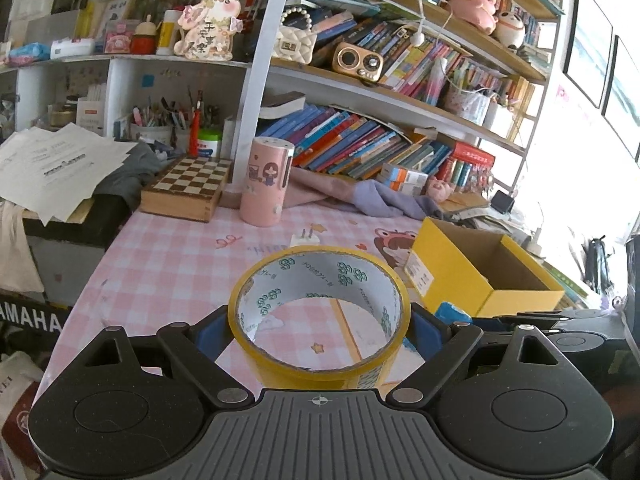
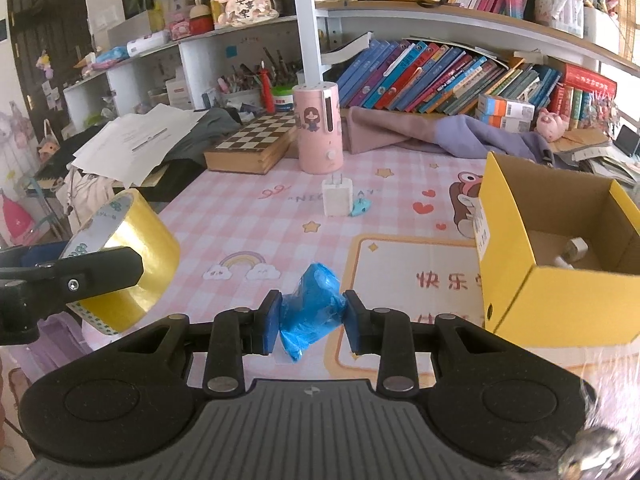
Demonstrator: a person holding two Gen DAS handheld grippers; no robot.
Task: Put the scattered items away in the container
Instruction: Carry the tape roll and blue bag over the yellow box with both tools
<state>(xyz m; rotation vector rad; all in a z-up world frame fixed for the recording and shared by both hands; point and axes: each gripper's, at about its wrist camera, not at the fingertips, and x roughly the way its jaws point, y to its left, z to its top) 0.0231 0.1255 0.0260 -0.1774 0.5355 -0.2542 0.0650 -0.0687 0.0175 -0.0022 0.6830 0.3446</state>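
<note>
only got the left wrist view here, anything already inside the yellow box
Observer: Yes. The right wrist view looks into the yellow cardboard box: a small white roll lies on its floor.
Operator: what's the right one holding
Observer: The right hand-held gripper is shut on a crumpled blue plastic bundle.
Operator: anything left on the table
Observer: A white plug adapter stands upright, a small light-blue scrap touching its right side.
</note>
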